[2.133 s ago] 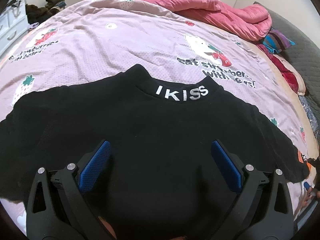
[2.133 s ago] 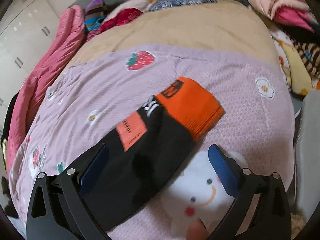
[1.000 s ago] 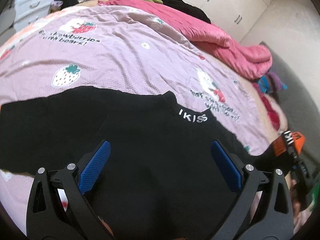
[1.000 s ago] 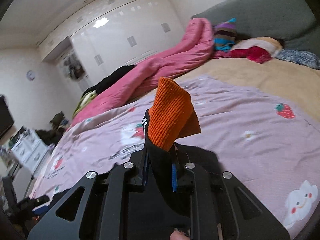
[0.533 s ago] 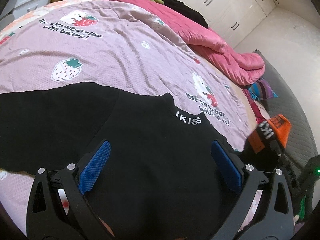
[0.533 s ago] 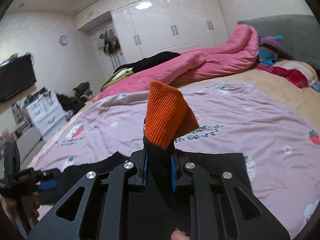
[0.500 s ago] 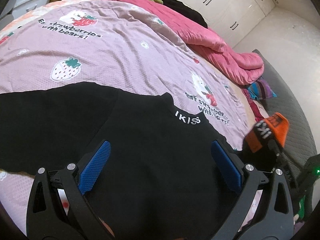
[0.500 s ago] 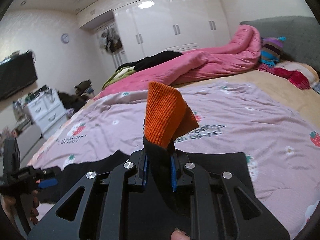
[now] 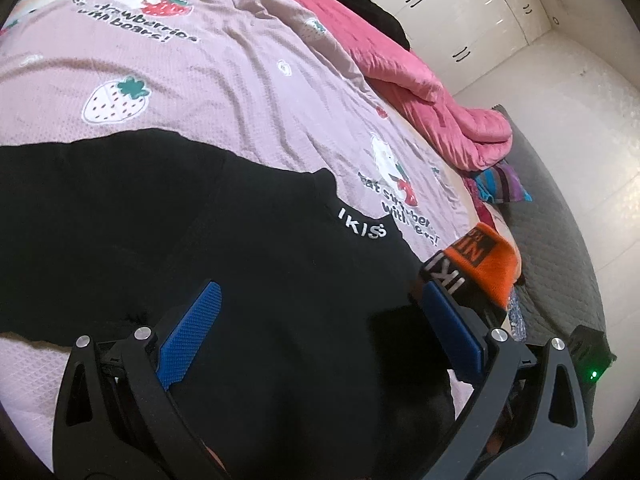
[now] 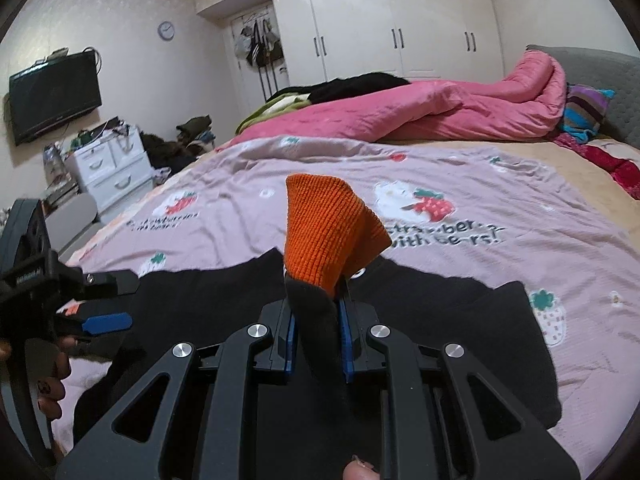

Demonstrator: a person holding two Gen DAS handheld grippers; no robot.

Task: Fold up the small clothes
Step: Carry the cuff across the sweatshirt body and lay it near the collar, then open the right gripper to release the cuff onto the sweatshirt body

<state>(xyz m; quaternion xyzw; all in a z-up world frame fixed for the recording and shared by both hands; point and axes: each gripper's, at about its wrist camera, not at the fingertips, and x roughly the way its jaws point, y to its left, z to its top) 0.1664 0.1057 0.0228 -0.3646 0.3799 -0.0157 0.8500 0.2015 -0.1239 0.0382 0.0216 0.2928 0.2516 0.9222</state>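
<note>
We see a bed (image 10: 460, 216) under a lilac strawberry-print sheet, a pink duvet (image 10: 440, 108) heaped behind, white wardrobes (image 10: 400, 20), a wall television (image 10: 54, 94) and white drawers (image 10: 110, 168).

Right tool (image 10: 318, 328) clamped on orange-cuffed black sleeve (image 10: 326, 232), above black top (image 10: 440, 320).

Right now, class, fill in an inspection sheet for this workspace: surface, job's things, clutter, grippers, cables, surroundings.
Surface: bed with strawberry sheet, wrinkled.
Job's things: black top spread flat; orange cuff of a black sleeve raised over it.
Clutter: pink duvet, clothes pile, striped pillow.
Grippers: left gripper open above the top; right gripper shut on the sleeve.
Cables: nothing seen.
Surroundings: wardrobe, TV, white drawers, wall clock.
</note>
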